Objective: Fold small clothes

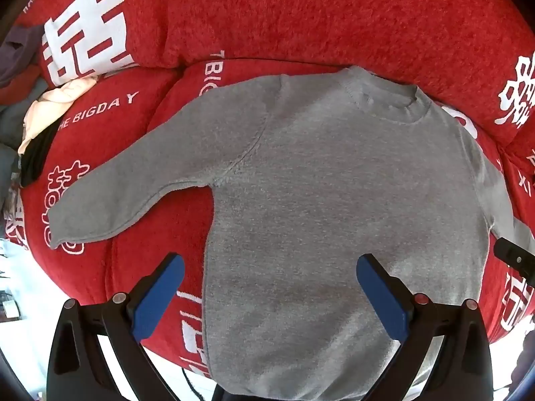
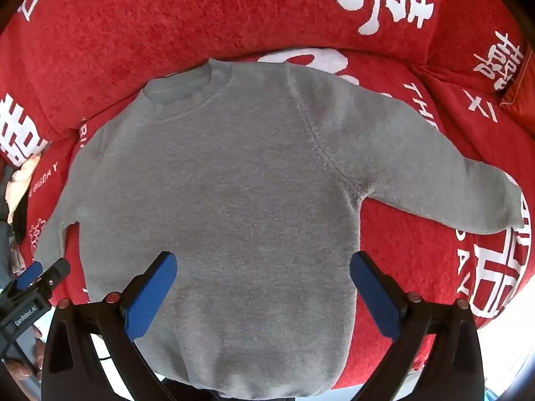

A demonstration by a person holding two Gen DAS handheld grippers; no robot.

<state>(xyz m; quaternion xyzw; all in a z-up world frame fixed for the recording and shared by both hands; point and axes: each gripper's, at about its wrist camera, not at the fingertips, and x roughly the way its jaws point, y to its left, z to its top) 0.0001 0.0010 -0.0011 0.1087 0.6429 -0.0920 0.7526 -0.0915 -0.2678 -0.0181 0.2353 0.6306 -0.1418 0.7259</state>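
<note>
A small grey knit sweater [image 1: 317,200] lies flat on a red sofa seat, neck toward the backrest, both sleeves spread out; it also shows in the right wrist view [image 2: 234,183]. My left gripper [image 1: 270,264] is open and empty, hovering over the sweater's lower left edge. My right gripper [image 2: 263,262] is open and empty, hovering over the sweater's lower right body. The left sleeve [image 1: 110,200] points left and the right sleeve [image 2: 451,173] points right. The left gripper's tip [image 2: 36,277] shows at the left edge of the right wrist view.
The red sofa cover [image 1: 301,10] has white printed characters. A pile of other clothes, cream, black and purple, [image 1: 50,107] lies at the left of the seat. The sofa's front edge runs below the sweater's hem, with pale floor [image 1: 30,284] beyond.
</note>
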